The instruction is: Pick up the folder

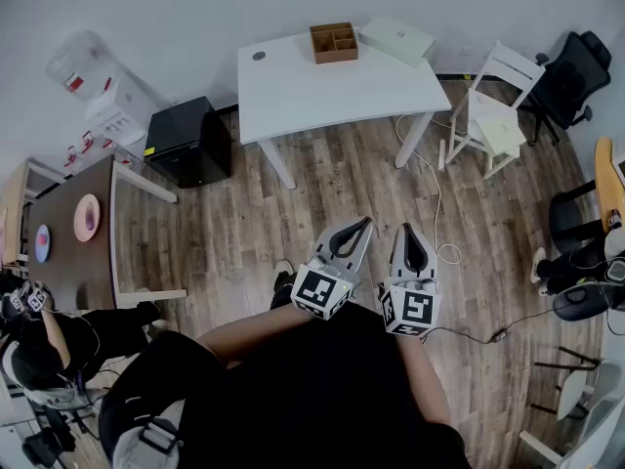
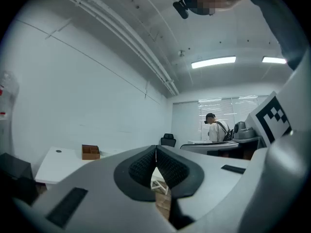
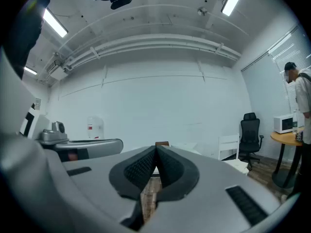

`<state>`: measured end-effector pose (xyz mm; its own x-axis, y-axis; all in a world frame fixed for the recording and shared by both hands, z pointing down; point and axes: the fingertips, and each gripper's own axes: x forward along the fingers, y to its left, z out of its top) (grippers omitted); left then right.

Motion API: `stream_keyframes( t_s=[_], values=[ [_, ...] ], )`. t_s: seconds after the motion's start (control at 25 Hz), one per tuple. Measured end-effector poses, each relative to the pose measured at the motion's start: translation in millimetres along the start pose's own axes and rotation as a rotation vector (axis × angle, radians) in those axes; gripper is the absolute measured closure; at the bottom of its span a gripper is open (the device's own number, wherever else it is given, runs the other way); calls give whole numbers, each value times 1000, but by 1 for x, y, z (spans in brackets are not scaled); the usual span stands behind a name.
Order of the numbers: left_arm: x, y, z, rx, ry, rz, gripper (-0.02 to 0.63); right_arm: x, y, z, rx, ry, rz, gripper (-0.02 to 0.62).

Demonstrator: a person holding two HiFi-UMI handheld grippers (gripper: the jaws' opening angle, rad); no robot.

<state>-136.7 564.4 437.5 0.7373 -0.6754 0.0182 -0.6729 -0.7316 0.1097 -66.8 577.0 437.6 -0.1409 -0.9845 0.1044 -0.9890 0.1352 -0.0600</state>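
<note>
Head view first: the folder (image 1: 395, 39) lies flat on the white worktop (image 1: 293, 91) at the top centre of the frame, on its right end, just beside a wooden box (image 1: 334, 42). Down at lower centre we have the left gripper (image 1: 365, 225) and the right gripper (image 1: 406, 231) side by side over the wood floor (image 1: 322, 193), both pointing up the frame toward the worktop and well apart from the folder.

Over to the left gripper view: the left gripper (image 2: 156, 148) has its fingers (image 2: 141, 166) pressed tip to tip with nothing between them. The worktop (image 2: 53, 166) and the wooden box (image 2: 90, 152) sit at lower left, and a person (image 2: 214, 130) stands far off at right.

Now the right gripper view: here too the right gripper (image 3: 156, 147) has its fingers (image 3: 138, 168) closed together and empty. The wooden box (image 3: 162, 143) peeks just above the tips, and a black office chair (image 3: 250, 130) stands at right.
</note>
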Motion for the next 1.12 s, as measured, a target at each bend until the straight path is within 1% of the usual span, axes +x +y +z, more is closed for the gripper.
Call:
stream_keyframes(
  t_s=[0.16,0.28,0.36,0.44,0.48,0.56,0.68,0.8,0.88,0.96,1.12],
  values=[
    [7,-1,-4,-10,-7,10,591,2,-3,0,12,-22,29,563],
    [8,6,-6,-30,-9,40,591,4,-5,7,82,-78,84,561],
    [9,17,-12,-71,9,56,591,4,-4,12,145,-127,123,560],
    [13,26,-26,-119,41,59,591,6,-3,7,159,-127,138,560],
    [17,28,-32,-128,57,56,591,8,-4,2,156,-115,139,560],
    [28,29,-39,-124,74,37,591,14,-10,-5,164,-96,130,560],
    [53,29,-38,-104,73,-8,591,28,-27,-12,181,-77,99,560],
    [83,35,-44,-124,90,-40,591,45,-46,-18,183,-50,68,560],
    [108,44,-48,-141,104,-52,591,62,-62,-20,179,-28,46,560],
    [135,54,-48,-139,103,-65,591,82,-78,-21,163,-3,29,558],
    [185,84,-43,-163,99,-81,591,136,-102,-19,148,40,-1,558]
  ],
)
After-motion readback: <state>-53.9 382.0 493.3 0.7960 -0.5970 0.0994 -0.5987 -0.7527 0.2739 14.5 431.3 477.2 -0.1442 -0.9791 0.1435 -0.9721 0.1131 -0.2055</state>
